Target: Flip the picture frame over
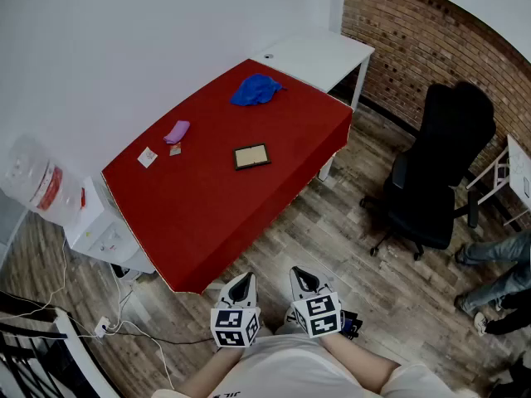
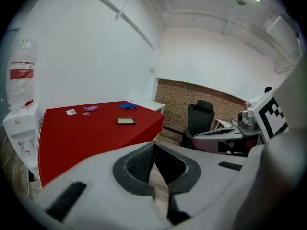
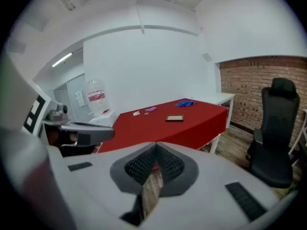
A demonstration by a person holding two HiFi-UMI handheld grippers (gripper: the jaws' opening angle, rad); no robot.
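A small dark-framed picture frame (image 1: 251, 156) lies flat on the red table (image 1: 207, 206), near its middle; it also shows as the picture frame (image 2: 126, 121) and the picture frame (image 3: 174, 118). Both grippers hang close to my body, well short of the table's near corner. My left gripper (image 1: 242, 283) has its tips touching, nothing between them. My right gripper (image 1: 302, 277) is likewise shut and empty. Each gripper sees the other beside it.
On the table lie a blue cloth (image 1: 255, 89), a purple item (image 1: 177, 131) and a small card (image 1: 148, 157). A white desk (image 1: 319, 56) adjoins the far end. A water dispenser (image 1: 50, 193) stands left, a black office chair (image 1: 436, 172) right. Cables (image 1: 124, 326) cross the floor.
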